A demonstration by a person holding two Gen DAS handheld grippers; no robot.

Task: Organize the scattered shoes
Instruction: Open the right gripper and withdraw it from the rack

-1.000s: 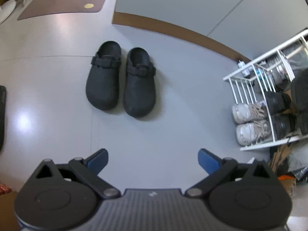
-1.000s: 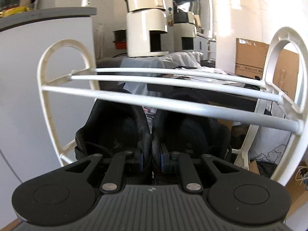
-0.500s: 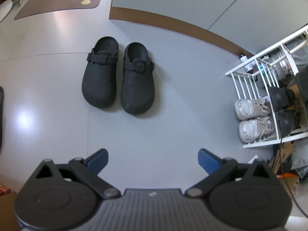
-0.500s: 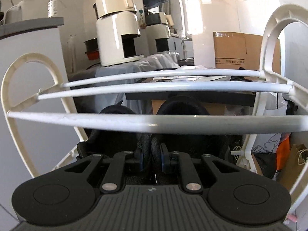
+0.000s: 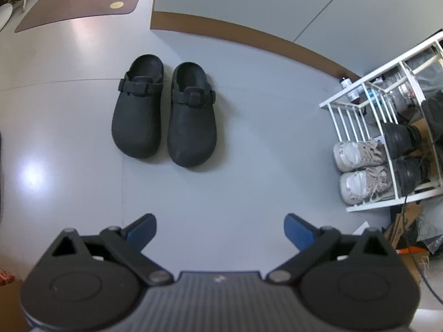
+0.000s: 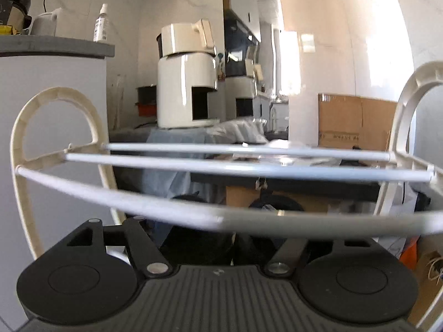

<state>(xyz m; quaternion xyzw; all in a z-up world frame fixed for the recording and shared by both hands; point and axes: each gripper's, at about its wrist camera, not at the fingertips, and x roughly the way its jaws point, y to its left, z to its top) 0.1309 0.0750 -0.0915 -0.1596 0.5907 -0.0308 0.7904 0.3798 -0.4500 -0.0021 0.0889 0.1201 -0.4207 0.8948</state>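
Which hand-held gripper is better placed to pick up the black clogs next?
Left. The left hand-held gripper is open, facing the black clogs on the floor; the right one is at the shoe rack.

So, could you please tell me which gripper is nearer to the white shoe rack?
The right. The right gripper sits right at the shoe rack, under its front rail beside black shoes. The left gripper hovers over open floor, well apart.

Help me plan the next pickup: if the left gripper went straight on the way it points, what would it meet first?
Probably bare grey floor. The open left gripper aims just short of the pair of black rubber clogs; depth is unclear.
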